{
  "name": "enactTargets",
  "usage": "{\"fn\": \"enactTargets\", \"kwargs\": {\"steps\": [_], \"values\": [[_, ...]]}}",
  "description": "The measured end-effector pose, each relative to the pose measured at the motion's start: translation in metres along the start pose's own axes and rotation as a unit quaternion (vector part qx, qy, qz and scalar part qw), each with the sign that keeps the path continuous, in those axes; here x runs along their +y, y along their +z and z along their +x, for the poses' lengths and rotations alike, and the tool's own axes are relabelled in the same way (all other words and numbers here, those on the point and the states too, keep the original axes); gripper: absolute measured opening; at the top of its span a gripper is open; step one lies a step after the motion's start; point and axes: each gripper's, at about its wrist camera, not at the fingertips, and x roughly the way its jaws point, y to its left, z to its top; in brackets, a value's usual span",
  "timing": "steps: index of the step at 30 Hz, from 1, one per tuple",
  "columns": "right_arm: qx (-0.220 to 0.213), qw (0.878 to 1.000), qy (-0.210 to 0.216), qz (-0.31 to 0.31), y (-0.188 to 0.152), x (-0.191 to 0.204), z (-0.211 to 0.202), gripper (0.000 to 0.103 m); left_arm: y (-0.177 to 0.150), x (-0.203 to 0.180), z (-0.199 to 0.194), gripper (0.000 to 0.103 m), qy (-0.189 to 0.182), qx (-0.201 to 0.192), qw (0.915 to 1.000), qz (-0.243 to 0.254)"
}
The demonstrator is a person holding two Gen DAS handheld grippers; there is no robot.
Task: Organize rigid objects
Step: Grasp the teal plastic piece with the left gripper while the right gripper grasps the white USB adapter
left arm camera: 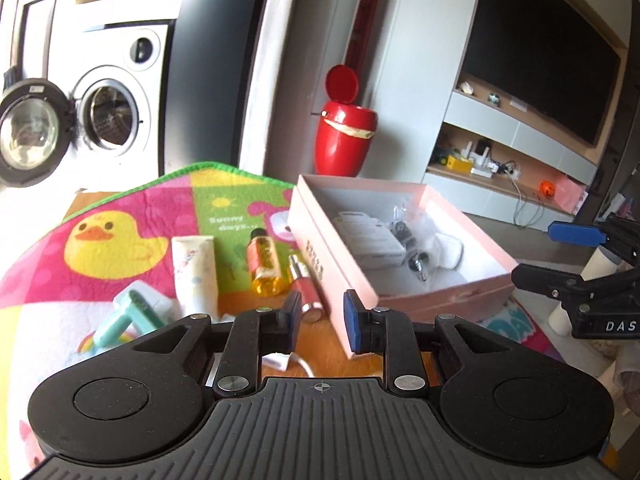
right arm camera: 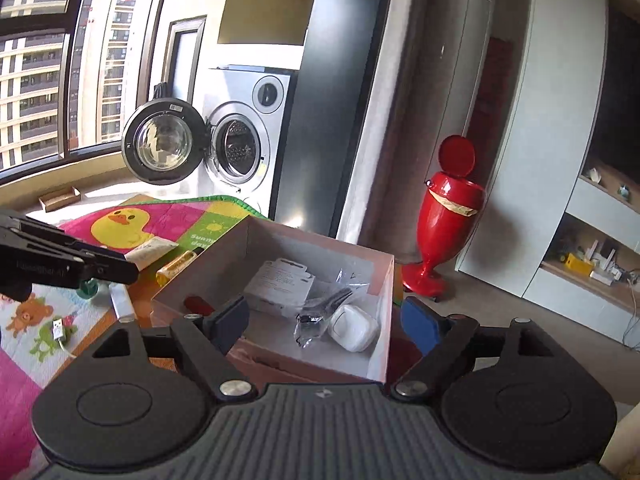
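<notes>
The left tongs [left arm camera: 320,320] hover nearest in the left wrist view, their blue-padded jaws a narrow gap apart with nothing between them, above a strip of bare wooden surface [left arm camera: 320,344] where a white cable end [left arm camera: 280,360] lies. Just beyond them a small pink bottle with a silver cap [left arm camera: 306,290] lies against the near left wall of an open pink box [left arm camera: 320,248], with an amber bottle [left arm camera: 264,266] and a cream tube [left arm camera: 196,276] side by side to its left and a mint-green tool [left arm camera: 120,320] further left, all on a colourful children's mat [left arm camera: 132,216] printed with a yellow duck. In the right wrist view the right tongs [right arm camera: 324,324] hang over the near edge of the same box, jaws wide apart and gripping nothing. Inside the box rest a white earbud case [right arm camera: 354,328], a clear plastic bag holding dark metal parts [right arm camera: 320,312] just left of it, and a flat white package [right arm camera: 280,280] toward the far left. To the left on the mat lie a white USB plug [right arm camera: 58,328] and a white adapter block [right arm camera: 120,300]. Beyond the box stands a red lidded bin [right arm camera: 448,220], lid raised, on the floor. Farther left, a washing machine [right arm camera: 244,132] has its round door swung open, and high-rise buildings show through the window [right arm camera: 36,60].
</notes>
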Motion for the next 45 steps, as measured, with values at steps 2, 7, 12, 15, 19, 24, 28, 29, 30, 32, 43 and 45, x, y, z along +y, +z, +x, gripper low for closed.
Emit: {"fn": "enactTargets", "kwargs": {"steps": [2,7,12,15,19,24,28,29,30,32,43,45], "values": [[0.024,0.999,0.045,-0.017,-0.007,0.023,0.004,0.084,-0.014,0.015,-0.009,0.026,0.032,0.016,0.9992,-0.019],[0.034,0.992,0.117,-0.034,-0.005,0.08,0.018,0.084,-0.033,0.058,-0.028,0.025,0.103,0.024,0.9912,-0.081],[0.035,0.987,0.153,-0.035,0.013,0.112,0.032,0.077,-0.04,0.08,-0.047,0.025,0.128,0.007,0.9853,-0.112],[0.058,0.983,0.171,-0.027,0.028,0.123,0.045,0.055,-0.044,0.086,-0.053,0.025,0.12,0.004,0.9856,-0.119],[0.073,0.983,0.163,-0.032,0.043,0.136,0.073,0.049,-0.049,0.086,-0.053,0.025,0.094,0.001,0.9875,-0.126],[0.091,0.986,0.128,-0.054,0.05,0.153,0.112,0.049,-0.052,0.087,-0.056,0.025,0.074,-0.004,0.9907,-0.114],[0.088,0.986,0.117,-0.075,0.05,0.163,0.125,0.049,-0.052,0.094,-0.057,0.025,0.078,-0.007,0.9891,-0.125],[0.091,0.986,0.119,-0.074,0.05,0.163,0.125,0.049,-0.052,0.096,-0.057,0.025,0.08,-0.007,0.9886,-0.128],[0.092,0.985,0.122,-0.075,0.049,0.164,0.125,0.049,-0.051,0.098,-0.056,0.025,0.082,-0.007,0.9879,-0.131],[0.097,0.983,0.131,-0.082,0.046,0.167,0.124,0.04,-0.049,0.098,-0.055,0.025,0.083,-0.008,0.9875,-0.133],[0.114,0.979,0.16,-0.053,0.0,0.135,0.061,0.021,-0.031,0.097,-0.033,0.025,0.078,-0.019,0.9828,-0.166],[0.111,0.981,0.153,-0.047,-0.011,0.126,0.048,0.021,-0.026,0.101,-0.024,0.025,0.068,-0.023,0.9793,-0.189]]}}
